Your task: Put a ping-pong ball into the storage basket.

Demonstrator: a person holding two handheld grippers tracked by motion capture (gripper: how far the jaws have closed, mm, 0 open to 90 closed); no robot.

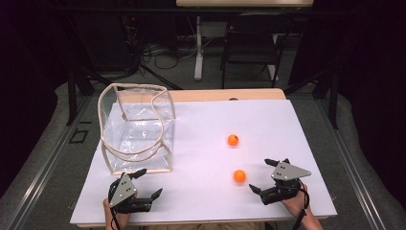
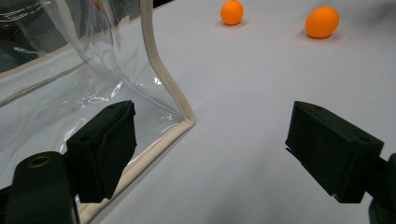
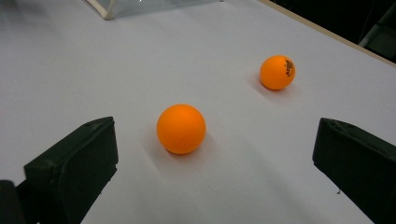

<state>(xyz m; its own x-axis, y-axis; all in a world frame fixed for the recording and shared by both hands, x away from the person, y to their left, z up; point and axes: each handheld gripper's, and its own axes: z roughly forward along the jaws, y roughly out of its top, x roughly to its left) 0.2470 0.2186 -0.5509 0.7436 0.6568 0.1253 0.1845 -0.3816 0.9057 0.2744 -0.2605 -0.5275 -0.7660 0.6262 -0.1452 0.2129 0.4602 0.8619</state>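
Observation:
Two orange balls lie on the white sheet (image 1: 206, 191). The nearer ball (image 1: 239, 176) (image 3: 181, 128) sits just ahead of my right gripper (image 1: 261, 175) (image 3: 210, 172), whose jaws stand wide open on either side of it without touching it. The farther ball (image 1: 233, 140) (image 3: 277, 72) bears small print. A clear plastic bag with beige trim (image 1: 136, 129) (image 2: 182, 121) stands at the left. My left gripper (image 1: 149, 183) (image 2: 215, 144) is open, and its left jaw is close to the bag's near corner. Both balls (image 2: 322, 22) (image 2: 232, 12) show far off in the left gripper view.
The white sheet covers a wooden table (image 1: 225, 94) that shows along the far edge. Behind the table stand a dark chair (image 1: 251, 43) and a white table leg (image 1: 198, 48), with cables on the floor. Grey floor runs along both sides.

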